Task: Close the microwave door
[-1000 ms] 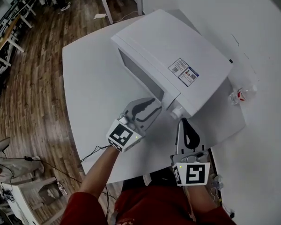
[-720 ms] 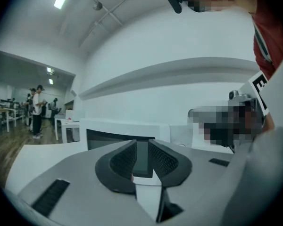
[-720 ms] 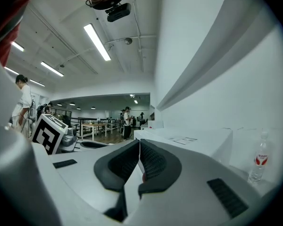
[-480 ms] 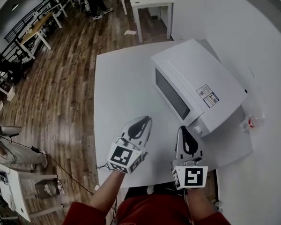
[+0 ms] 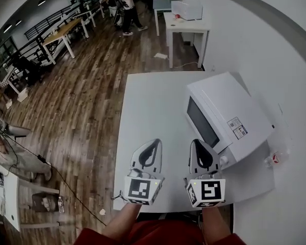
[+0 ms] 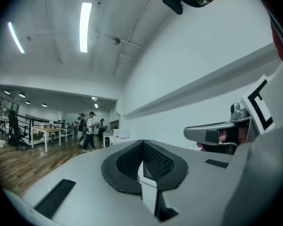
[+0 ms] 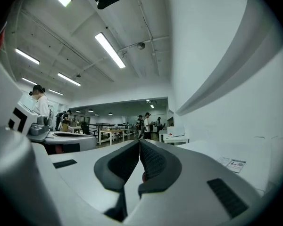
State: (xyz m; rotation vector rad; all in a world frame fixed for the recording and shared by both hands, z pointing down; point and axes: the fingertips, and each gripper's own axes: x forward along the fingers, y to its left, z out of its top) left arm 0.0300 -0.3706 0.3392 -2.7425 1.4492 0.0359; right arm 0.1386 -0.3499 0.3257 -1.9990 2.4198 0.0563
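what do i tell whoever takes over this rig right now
Left gripper: fingers have just closed; shut, nothing between them.
Right gripper: shut, empty.
Both are held over the near edge of the table; neither touches the microwave.
The microwave sits on the table's right side by the wall. Its door looks flush shut.
Done: door closed.
Left: nothing obvious; perhaps confirm that the latch caught.

White microwave [image 5: 229, 108] on white table [image 5: 148, 116]
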